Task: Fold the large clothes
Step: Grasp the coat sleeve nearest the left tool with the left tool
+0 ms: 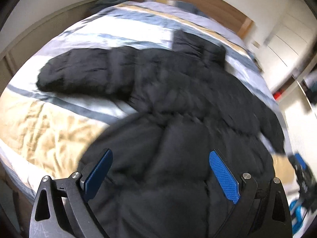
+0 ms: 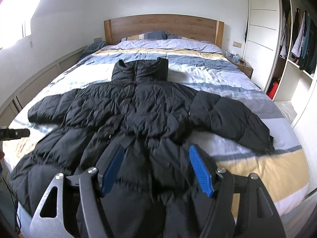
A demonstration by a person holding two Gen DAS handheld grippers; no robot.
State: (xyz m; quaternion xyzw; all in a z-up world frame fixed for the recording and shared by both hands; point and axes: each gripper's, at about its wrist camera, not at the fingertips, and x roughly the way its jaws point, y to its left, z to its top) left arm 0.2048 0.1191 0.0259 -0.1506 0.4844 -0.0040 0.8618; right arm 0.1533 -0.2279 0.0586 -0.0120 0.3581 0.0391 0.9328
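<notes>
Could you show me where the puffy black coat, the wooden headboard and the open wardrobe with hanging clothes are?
Puffy black quilted coat (image 2: 150, 107): right wrist view, on its chest panel.
Brown wooden headboard (image 2: 164, 24): right wrist view, on the middle of its board.
Open white wardrobe (image 2: 297, 39): right wrist view, on the hanging clothes inside.

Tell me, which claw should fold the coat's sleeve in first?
Probably the left claw. It hangs open over the black puffer coat on that coat's left side, nearest the outstretched left sleeve. The right claw, also open, sits over the coat's middle hem, farther from either sleeve.
</notes>
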